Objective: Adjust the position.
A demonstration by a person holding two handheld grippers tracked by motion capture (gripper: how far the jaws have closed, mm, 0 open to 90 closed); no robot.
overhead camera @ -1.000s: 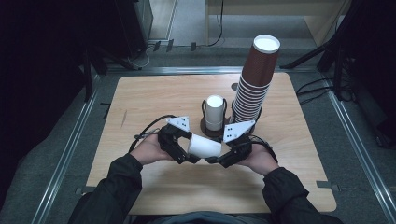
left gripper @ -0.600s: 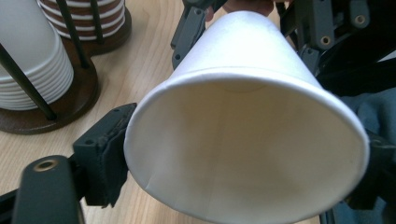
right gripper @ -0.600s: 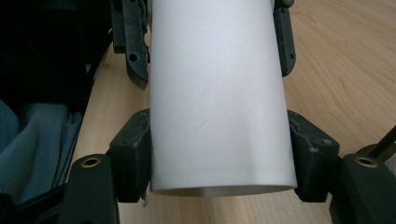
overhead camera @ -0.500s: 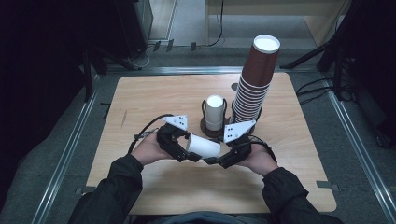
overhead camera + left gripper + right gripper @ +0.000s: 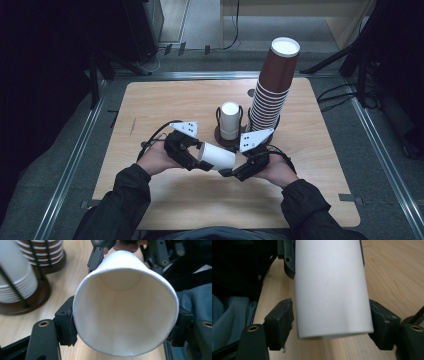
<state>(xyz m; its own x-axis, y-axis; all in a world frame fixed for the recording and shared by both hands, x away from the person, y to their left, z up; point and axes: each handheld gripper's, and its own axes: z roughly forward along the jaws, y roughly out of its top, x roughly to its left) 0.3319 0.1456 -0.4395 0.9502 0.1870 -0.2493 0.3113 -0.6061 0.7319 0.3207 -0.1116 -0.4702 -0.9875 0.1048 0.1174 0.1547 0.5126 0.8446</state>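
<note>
The white cup (image 5: 332, 287) gets cut off by the top edge in the right gripper view. The cup holder (image 5: 22, 287) is clipped at left, contents only partly seen.

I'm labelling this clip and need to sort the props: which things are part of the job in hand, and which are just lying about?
In use:
- white cup, lying sideways between both tools
- left tool, jaws at its open rim
- right tool, jaws at its base end
- rack of white cups

Standing by:
- tall brown cup stack
- table
- cables on the floor
</note>
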